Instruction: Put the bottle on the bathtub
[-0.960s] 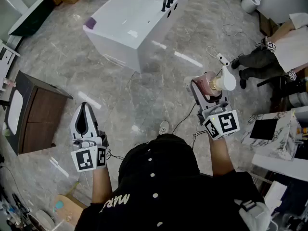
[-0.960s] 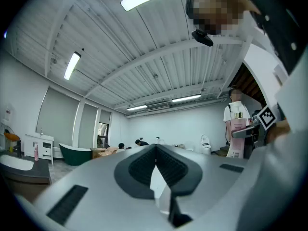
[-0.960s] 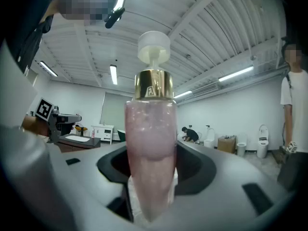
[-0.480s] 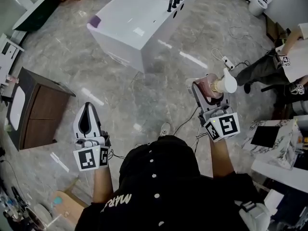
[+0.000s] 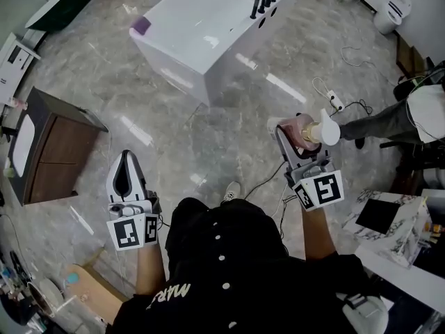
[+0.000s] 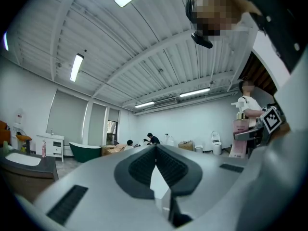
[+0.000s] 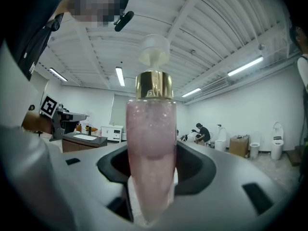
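A pink pump bottle with a gold collar and white pump head stands between the jaws of my right gripper, which is shut on it. In the head view it is held over the marble floor, right of centre. The white bathtub with a black tap stands far ahead, well apart from the bottle. My left gripper hangs lower left, jaws closed together with nothing between them. The bottle also shows at the right edge of the left gripper view.
A dark wooden vanity with a white basin stands to the left. Cables and a power strip lie on the floor ahead right. A person's leg reaches in from the right. A marble-topped counter is near right. Toilets stand far right.
The head view has shifted forward; the bathtub sits a little higher and further right in frame. Both grippers keep their pose, the right one still holding the bottle.
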The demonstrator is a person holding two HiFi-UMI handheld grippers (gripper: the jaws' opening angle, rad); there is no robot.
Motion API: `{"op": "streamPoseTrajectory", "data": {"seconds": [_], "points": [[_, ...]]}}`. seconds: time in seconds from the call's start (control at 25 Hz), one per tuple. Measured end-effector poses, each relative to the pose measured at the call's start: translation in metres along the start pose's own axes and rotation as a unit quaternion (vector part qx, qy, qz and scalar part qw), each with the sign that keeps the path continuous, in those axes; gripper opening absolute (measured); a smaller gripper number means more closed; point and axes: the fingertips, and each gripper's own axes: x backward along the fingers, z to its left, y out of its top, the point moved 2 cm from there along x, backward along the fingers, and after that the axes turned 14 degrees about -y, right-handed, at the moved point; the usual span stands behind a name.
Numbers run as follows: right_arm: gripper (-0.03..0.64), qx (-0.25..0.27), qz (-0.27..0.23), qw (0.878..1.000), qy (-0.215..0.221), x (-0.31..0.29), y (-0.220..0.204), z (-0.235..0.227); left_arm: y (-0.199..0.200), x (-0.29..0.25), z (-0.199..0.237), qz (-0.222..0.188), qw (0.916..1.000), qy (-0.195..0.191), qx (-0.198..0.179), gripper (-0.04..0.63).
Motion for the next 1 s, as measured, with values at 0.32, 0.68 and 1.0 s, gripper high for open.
{"op": "streamPoseTrajectory", "data": {"seconds": [0.32,0.68,1.0], "points": [[0.226,-0.011,0.009,1.000,0.013,-0.037,-0.008,-0.002,-0.012,-0.019,0.010,0.016,0.9997,0.014,0.009,0.009],[0.227,0.010,0.009,1.000,0.004,-0.101,0.002,0.008,-0.011,-0.079,0.065,-0.010,0.9999,-0.007,0.011,0.009],[0.227,0.006,0.006,1.000,-0.015,-0.161,0.009,0.017,-0.008,-0.129,0.120,-0.020,0.9996,-0.018,0.010,0.009]]}}
